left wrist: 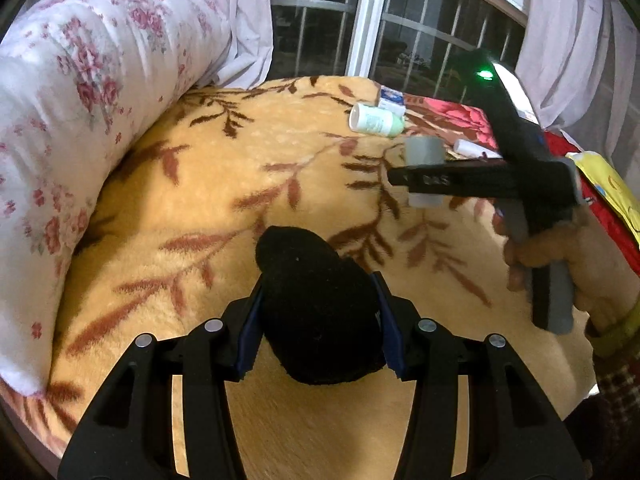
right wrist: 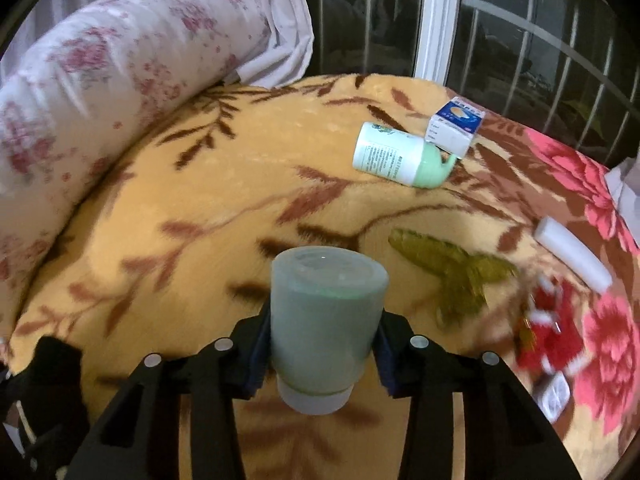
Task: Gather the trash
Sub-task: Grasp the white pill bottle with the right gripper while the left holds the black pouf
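Note:
My left gripper is shut on a black sock and holds it above the yellow blanket. My right gripper is shut on a grey-green jar with a pale lid; it also shows in the left wrist view, raised over the bed. Lying on the blanket are a white bottle with a green cap, a blue-white carton, a white tube, an olive wrapper and a red packet.
A floral bolster pillow lies along the left of the bed. A window with bars and white curtains stands behind. A yellow bag sits at the right edge in the left wrist view.

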`<state>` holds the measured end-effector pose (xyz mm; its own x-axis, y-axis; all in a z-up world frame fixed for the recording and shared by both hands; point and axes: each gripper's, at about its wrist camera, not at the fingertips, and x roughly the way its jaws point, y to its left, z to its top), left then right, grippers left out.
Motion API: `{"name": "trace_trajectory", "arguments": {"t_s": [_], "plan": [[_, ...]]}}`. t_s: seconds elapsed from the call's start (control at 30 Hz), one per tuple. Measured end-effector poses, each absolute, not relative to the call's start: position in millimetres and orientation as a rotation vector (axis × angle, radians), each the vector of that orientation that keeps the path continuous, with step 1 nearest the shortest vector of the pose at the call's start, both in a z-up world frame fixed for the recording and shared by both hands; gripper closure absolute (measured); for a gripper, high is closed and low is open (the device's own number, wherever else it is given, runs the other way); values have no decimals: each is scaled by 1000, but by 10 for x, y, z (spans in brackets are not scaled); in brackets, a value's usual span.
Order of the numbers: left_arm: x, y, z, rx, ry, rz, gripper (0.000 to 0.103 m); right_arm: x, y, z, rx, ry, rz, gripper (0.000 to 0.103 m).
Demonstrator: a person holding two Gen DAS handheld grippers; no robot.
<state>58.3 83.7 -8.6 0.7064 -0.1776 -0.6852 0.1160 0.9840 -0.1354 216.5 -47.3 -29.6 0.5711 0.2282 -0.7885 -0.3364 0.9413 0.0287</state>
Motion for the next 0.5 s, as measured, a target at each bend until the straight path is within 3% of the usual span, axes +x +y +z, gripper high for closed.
{"name": "trace_trajectory", "arguments": {"t_s": [0.5], "plan": [[-491, 382, 40, 18, 829, -377, 54, 28, -953, 230, -94, 814, 499, 60]]}}
